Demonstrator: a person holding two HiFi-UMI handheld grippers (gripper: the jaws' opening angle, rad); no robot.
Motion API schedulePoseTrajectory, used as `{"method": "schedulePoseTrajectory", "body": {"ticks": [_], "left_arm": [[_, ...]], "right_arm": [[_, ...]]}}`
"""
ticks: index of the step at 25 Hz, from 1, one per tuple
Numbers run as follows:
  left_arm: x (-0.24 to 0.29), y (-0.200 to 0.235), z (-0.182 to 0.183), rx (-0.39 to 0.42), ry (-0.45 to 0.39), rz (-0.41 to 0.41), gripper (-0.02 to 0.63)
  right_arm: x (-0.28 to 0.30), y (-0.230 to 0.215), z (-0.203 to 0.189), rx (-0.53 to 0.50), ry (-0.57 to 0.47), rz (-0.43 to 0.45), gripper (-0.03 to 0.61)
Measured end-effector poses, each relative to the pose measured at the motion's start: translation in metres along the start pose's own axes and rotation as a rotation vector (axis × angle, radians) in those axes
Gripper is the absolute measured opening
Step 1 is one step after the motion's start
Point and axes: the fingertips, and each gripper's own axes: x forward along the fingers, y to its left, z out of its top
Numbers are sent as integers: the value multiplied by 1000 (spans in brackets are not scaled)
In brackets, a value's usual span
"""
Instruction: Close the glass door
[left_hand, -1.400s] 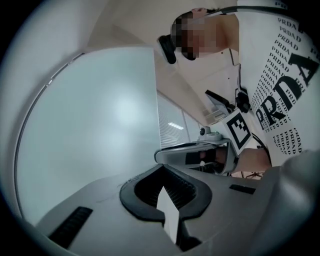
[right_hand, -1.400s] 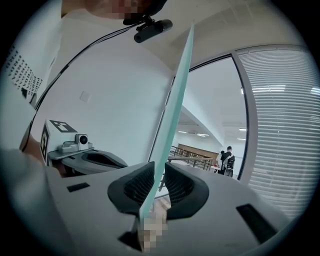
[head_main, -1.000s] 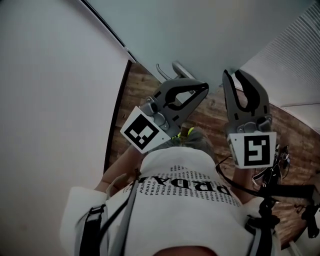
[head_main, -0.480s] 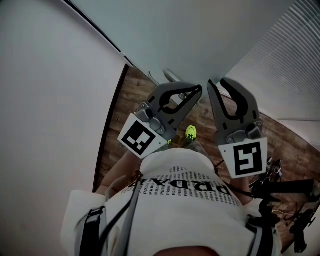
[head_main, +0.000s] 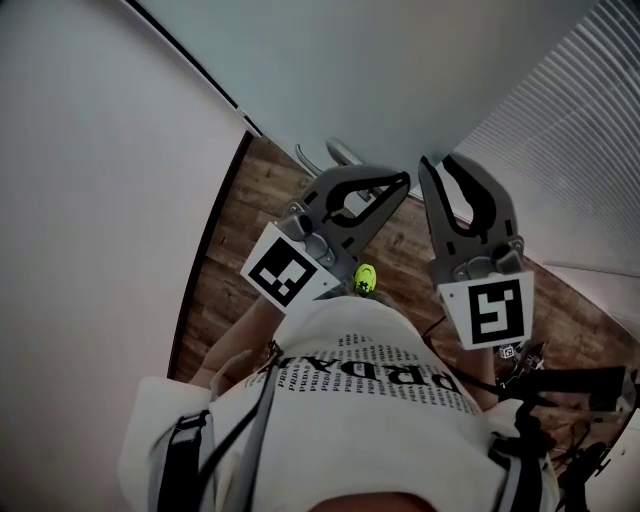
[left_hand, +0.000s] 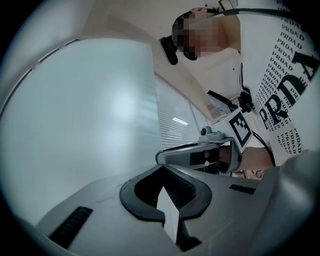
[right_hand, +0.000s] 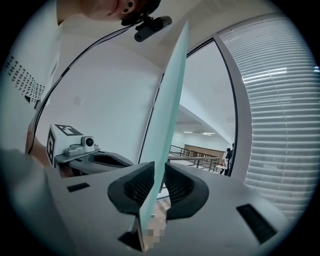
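1. Two tongs are up at the glass door (right_hand: 166, 115), which stands ajar. Past its free edge a gap opens onto a corridor, with the dark frame post (right_hand: 235, 115) on the gap's far side.
2. Right tongs (right_hand: 159, 170) are clamped on that free edge, one pad on each face of the pane. They are best held square to the glass, since a twist could let the smooth edge slip out.
3. Left tongs (left_hand: 163, 172) have their tips together beside the door's broad face. Only a white sliver (left_hand: 167, 212) that I can't identify shows in the hollow behind them.
4. Judging by the gap, the swing wants a smooth arc that slows near the post. The right tongs should let go before the edge seats, so they aren't pinched.
5. One yellow-green shoe (head_main: 365, 278) sits on the floor on the person's side of the door and should stay out of the sweep.
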Motion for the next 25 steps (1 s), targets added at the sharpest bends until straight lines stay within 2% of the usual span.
{"method": "schedulePoseTrajectory", "body": {"ticks": [8, 13, 18, 21, 25], "left_arm": [[5, -1, -2, -9, 26, -85, -2], [6, -1, -5, -4, 2, -119, -2], [8, -1, -10, 0, 17, -106, -2], [8, -1, -7, -15, 4, -81, -2], [10, 2, -2, 14, -20, -51, -2]], "right_arm": [[-4, -12, -10, 65, 36, -68, 48], [-7, -13, -9, 44, 22, -95, 49], [-8, -7, -8, 51, 4, -63, 48], [-8, 0, -4, 43, -7, -31, 48], [-7, 4, 1, 16, -9, 21, 48]]}}
